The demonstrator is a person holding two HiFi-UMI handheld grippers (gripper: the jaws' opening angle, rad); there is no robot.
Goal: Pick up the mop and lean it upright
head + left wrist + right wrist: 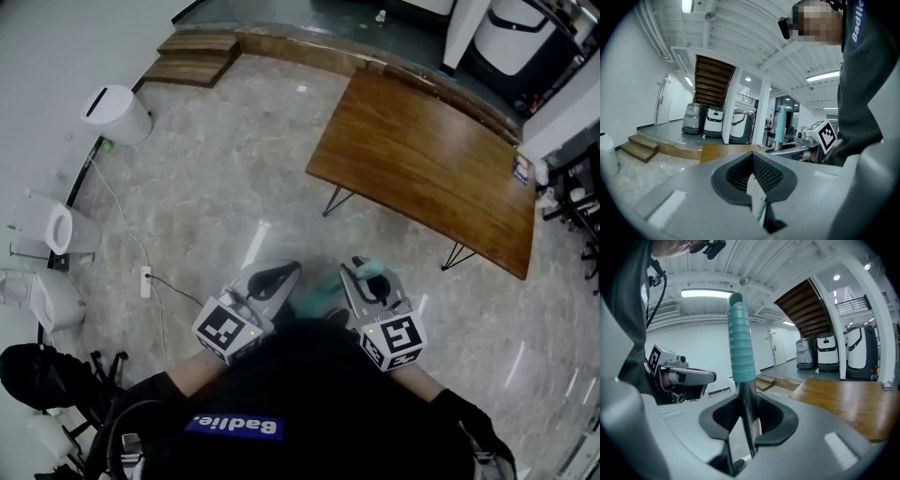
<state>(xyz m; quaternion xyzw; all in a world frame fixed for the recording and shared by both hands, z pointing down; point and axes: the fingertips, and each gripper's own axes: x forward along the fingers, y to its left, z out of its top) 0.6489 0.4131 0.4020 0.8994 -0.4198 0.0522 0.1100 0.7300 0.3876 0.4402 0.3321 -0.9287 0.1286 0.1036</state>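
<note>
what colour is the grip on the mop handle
Teal. The ribbed mop handle grip shows best in the right gripper view.

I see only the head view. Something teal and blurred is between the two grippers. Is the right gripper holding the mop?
Observer: Yes. In the right gripper view, the right gripper is closed on the mop handle's metal shaft, just below its teal grip.
Operator: And the left gripper, does it hold the handle too?
Observer: No. The left gripper has its jaw tips together, with nothing clamped between them.
Operator: Is the handle upright or tilted?
Observer: About upright. In the left gripper view, the teal grip runs parallel to the white pillar behind it.
</note>
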